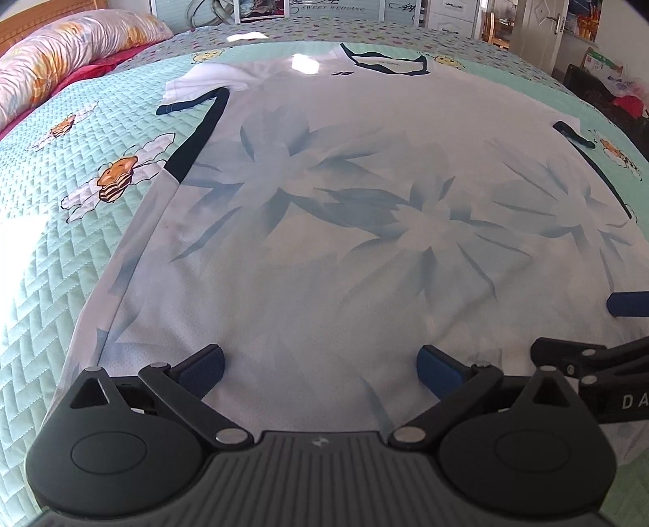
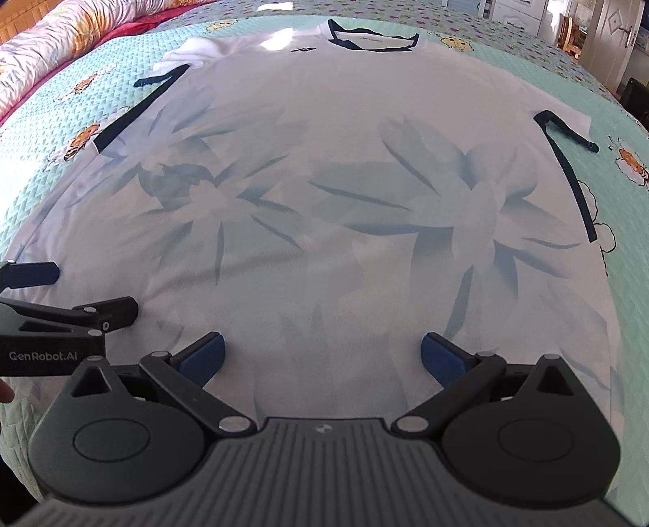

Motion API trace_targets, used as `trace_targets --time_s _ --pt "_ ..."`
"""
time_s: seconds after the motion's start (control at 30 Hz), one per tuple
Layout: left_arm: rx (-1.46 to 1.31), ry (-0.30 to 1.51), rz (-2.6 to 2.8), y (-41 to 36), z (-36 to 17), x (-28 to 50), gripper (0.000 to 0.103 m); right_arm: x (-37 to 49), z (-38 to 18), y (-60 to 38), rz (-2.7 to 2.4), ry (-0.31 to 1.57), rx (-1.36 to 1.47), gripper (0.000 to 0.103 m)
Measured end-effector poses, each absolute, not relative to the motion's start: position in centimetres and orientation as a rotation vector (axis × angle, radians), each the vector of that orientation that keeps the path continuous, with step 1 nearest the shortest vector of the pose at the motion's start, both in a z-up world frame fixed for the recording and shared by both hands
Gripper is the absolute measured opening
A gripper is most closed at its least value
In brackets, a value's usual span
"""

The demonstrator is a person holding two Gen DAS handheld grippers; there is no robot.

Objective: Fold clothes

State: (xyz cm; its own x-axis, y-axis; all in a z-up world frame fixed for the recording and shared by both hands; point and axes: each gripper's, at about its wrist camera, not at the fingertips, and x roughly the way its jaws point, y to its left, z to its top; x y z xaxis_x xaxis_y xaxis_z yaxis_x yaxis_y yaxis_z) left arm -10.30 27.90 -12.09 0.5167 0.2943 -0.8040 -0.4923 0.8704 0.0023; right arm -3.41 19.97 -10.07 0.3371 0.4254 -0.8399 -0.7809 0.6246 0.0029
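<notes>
A white T-shirt (image 1: pixel 344 194) (image 2: pixel 324 194) with pale blue flower prints and navy trim lies flat on the bed, collar at the far end, hem nearest me. My left gripper (image 1: pixel 320 367) hovers open over the hem's left half, blue pads wide apart, nothing between them. My right gripper (image 2: pixel 320 358) is open over the hem's right half, also holding nothing. Each gripper shows at the edge of the other's view: the right gripper (image 1: pixel 588 336) and the left gripper (image 2: pixel 77 292). The left sleeve (image 1: pixel 203 85) is rumpled; the right sleeve (image 2: pixel 568 125) lies flat.
The bed has a mint quilted cover (image 1: pixel 61 227) with bee and flower prints. A flowered pillow (image 1: pixel 69 52) lies at the far left. A wardrobe (image 1: pixel 324 8) and a door (image 1: pixel 539 24) stand beyond the bed. A fingertip (image 2: pixel 5 392) shows at the left edge.
</notes>
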Motion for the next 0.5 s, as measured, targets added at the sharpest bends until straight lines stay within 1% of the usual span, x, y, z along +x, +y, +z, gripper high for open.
trace_targets --time_s 0.3,0.5 --pt "-0.251 0.927 0.481 27.9 -12.0 -10.1 0.103 -4.3 -10.0 19.3 0.835 0.943 -0.460 0.102" --pt "-0.258 0.933 0.479 28.0 -11.9 -10.1 0.103 -4.7 -9.0 18.0 0.860 0.973 -0.419 0.102"
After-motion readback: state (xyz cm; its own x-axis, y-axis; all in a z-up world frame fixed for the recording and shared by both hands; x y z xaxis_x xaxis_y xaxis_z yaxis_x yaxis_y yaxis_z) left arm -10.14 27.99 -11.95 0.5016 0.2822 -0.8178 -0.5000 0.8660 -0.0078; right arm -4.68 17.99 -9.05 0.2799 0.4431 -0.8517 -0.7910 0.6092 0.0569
